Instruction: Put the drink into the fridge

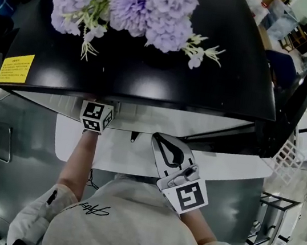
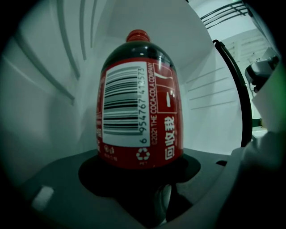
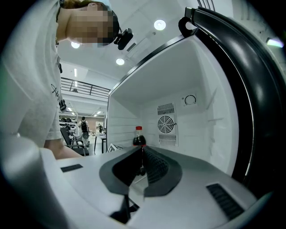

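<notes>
Pale grey shirt (image 1: pixel 125 230), sleeves (image 1: pixel 34 217) ending near the elbows, dark handwritten script (image 1: pixel 91 209) at 7 o'clock in the head view. White left tool (image 2: pixel 136 185) and right tool (image 1: pixel 161 140), dark-lined inside, each bearing a black-and-white square-marker cube (image 1: pixel 96 117).

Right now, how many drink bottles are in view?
1. The cola bottle is gripped by the left gripper, inside the fridge. Others may be hidden beyond these views.

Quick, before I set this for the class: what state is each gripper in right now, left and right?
Left gripper: closed on the cola bottle.
Right gripper: closed, jaws together, holding nothing.
</notes>
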Tool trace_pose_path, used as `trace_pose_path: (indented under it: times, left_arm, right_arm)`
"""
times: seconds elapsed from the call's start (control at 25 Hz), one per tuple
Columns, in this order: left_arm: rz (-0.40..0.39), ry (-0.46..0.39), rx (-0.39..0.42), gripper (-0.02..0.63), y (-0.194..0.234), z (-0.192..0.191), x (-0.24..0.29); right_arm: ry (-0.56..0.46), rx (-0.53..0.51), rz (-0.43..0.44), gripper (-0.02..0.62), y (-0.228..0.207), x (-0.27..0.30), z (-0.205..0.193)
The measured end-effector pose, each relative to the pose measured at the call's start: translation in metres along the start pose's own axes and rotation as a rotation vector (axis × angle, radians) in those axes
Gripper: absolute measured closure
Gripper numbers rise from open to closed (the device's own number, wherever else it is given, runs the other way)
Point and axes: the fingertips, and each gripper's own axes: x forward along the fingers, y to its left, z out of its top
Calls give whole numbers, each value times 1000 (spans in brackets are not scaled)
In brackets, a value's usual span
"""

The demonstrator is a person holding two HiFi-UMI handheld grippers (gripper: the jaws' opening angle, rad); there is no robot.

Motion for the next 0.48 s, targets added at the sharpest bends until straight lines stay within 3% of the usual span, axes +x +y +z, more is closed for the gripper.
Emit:
trace_pose_path:
  times: [0.48]
  left_arm:
    - [-1, 35, -76, 310, 1, -4, -5]
  right_arm:
    - [14, -3, 10, 583, 3, 4, -3]
